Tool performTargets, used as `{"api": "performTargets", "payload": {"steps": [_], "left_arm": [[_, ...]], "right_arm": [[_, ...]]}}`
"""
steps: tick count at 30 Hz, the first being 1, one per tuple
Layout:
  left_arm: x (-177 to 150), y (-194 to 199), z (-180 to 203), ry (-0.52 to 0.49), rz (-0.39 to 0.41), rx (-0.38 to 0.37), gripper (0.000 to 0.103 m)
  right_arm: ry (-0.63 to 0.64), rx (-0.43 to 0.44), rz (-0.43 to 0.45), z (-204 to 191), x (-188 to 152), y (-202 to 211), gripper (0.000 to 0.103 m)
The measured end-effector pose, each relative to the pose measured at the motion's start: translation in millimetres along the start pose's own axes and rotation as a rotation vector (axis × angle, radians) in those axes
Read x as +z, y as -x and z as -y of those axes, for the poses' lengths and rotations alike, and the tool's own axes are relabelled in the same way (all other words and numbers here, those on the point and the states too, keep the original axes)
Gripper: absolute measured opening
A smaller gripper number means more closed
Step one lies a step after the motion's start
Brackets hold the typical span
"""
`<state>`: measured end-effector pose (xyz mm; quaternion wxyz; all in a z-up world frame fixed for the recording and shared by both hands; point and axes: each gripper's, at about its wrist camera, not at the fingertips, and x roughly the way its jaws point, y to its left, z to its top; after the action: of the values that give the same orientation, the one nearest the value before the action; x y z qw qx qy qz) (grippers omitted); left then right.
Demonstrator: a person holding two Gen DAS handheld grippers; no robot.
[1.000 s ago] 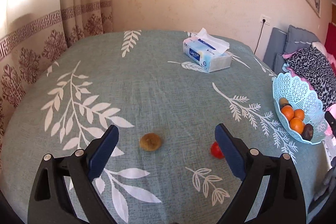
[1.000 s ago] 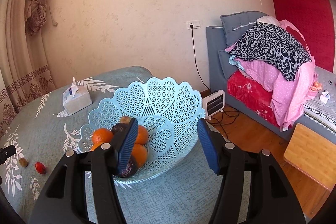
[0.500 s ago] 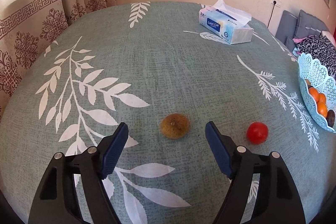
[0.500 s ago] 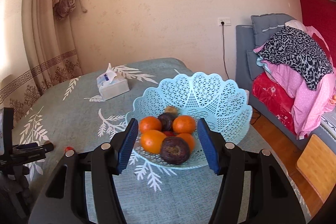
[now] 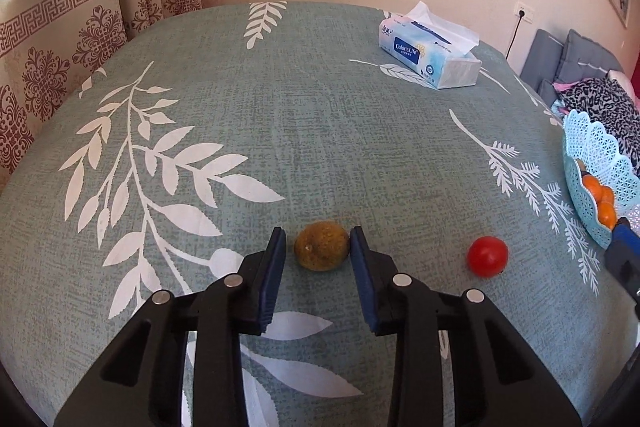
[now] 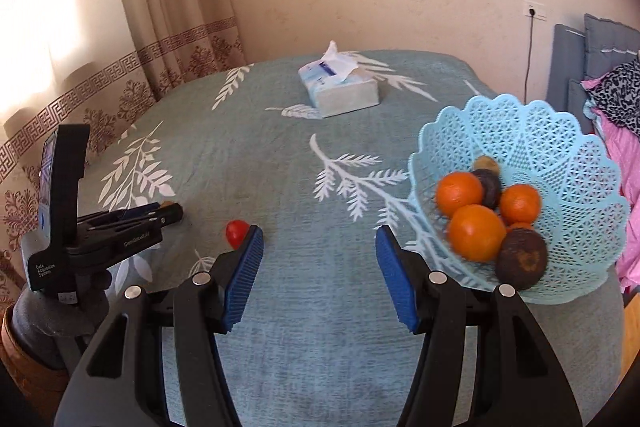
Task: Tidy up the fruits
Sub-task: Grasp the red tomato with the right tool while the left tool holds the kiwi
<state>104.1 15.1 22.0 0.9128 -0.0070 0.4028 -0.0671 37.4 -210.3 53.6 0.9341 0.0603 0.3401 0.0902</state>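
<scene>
The left gripper (image 5: 318,247) has its jaws narrow around the brown fruit (image 5: 321,245) on the desk (image 5: 320,107), near the red tomato (image 5: 488,255), while the right gripper (image 6: 319,241) hangs with jaws wide beside the basket (image 6: 560,147).

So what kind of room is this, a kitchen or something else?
Probably a bedroom or living room in a home, not a kitchen: a patterned curtain hangs by the wall, a clothes-piled bed or sofa stands beside the table, and a tissue pack lies on it.
</scene>
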Motion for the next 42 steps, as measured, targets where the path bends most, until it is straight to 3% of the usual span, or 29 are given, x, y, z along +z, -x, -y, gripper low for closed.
{"api": "performTargets", "payload": {"steps": [4, 11, 15, 22, 33, 42], "left_arm": [[-2, 7, -5, 0.016, 0.021, -0.01, 0.033], [-4, 13, -13, 0.048, 0.042, -0.026, 0.033], [-5, 14, -16, 0.059, 0.041, -0.035, 0.033], [-6, 13, -14, 0.056, 0.037, -0.044, 0.033], [-7, 12, -14, 0.055, 0.031, -0.053, 0.033], [-8, 13, -10, 0.044, 0.042, -0.03, 0.033]], "right_arm": [[0.025, 0.061, -0.088, -19, 1, -26, 0.06], [0.078, 0.082, -0.185, -45, 3, -63, 0.059], [0.091, 0.081, -0.228, -52, 3, -82, 0.045], [0.12, 0.03, -0.21, -55, 6, -89, 0.026], [0.024, -0.01, -0.125, -21, 17, -46, 0.026], [-0.087, -0.131, -0.008, 41, 24, 11, 0.026]]}}
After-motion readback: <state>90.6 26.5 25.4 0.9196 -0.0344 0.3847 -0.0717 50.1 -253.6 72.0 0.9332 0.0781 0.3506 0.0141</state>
